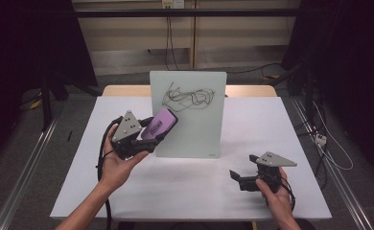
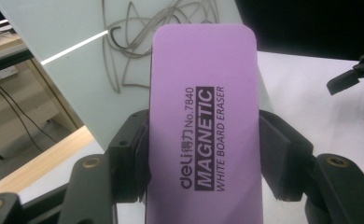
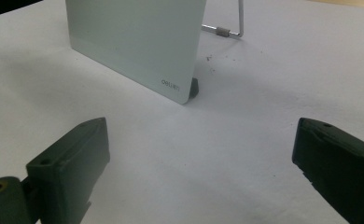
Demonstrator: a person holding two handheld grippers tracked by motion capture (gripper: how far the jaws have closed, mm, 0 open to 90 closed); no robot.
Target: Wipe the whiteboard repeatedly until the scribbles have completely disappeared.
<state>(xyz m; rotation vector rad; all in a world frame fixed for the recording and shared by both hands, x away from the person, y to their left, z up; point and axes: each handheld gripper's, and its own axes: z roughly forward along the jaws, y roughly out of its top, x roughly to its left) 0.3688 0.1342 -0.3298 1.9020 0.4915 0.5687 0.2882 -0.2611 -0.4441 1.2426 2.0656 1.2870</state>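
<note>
Left gripper (image 1: 144, 136) clamps the purple eraser (image 2: 203, 116) across its short sides, fingers (image 2: 131, 158) pressing both edges; long axis runs along the fingers toward the scribble (image 1: 190, 98), upper centre of the high view, just beyond the eraser's tip. Whiteboard (image 1: 187, 115) stands upright at mid-desk (image 1: 281, 139). Label reads "deli No.7840 MAGNETIC WHITE BOARD ERASER" (board corner also marked "deli"). Right gripper (image 1: 236, 178), lower right, fingers wide apart, empty.

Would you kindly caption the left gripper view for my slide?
Left gripper clamps a purple magnetic eraser before the scribbled whiteboard.
</note>
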